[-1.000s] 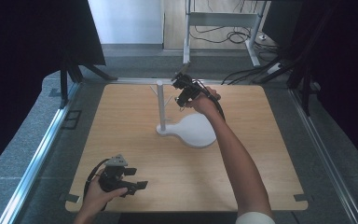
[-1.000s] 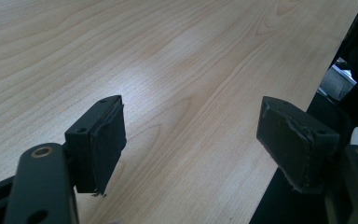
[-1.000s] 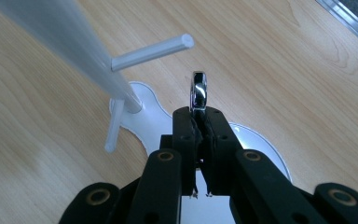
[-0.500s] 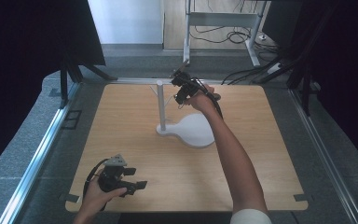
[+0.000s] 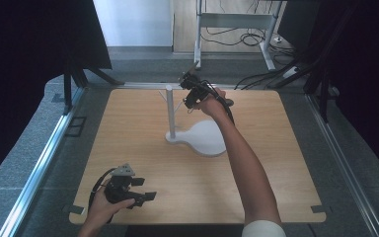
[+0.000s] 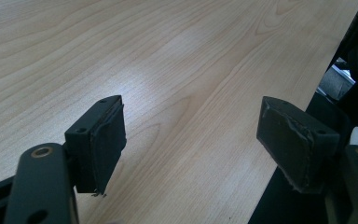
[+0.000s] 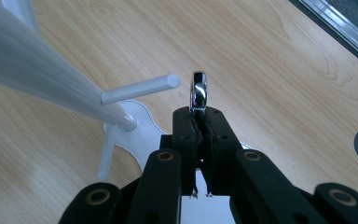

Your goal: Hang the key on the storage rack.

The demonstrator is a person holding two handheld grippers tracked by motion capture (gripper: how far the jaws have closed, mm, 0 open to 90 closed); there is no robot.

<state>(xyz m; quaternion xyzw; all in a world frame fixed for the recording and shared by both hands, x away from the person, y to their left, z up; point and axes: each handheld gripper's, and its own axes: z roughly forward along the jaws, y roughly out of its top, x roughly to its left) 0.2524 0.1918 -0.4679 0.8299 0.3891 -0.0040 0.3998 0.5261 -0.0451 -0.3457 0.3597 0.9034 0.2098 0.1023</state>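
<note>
Soft daylight on your table, dark surround, sharp centre and blurred near edges

From above, your wooden table (image 5: pixel 143 148) is evenly lit from the bright floor beyond its far edge, while black curtains on both sides fall to near-black with no detail. Shadows under the white stand (image 5: pixel 197 138) and your right arm are faint and soft. In the left gripper view a pale sheen of glare lies on the wood between the jaws, which are in crisp focus. In the right gripper view the shiny metal ring (image 7: pixel 199 91) carries bright highlights, and the stand's post (image 7: pixel 32 79), closest to the lens, is blurred and washed out.
</note>
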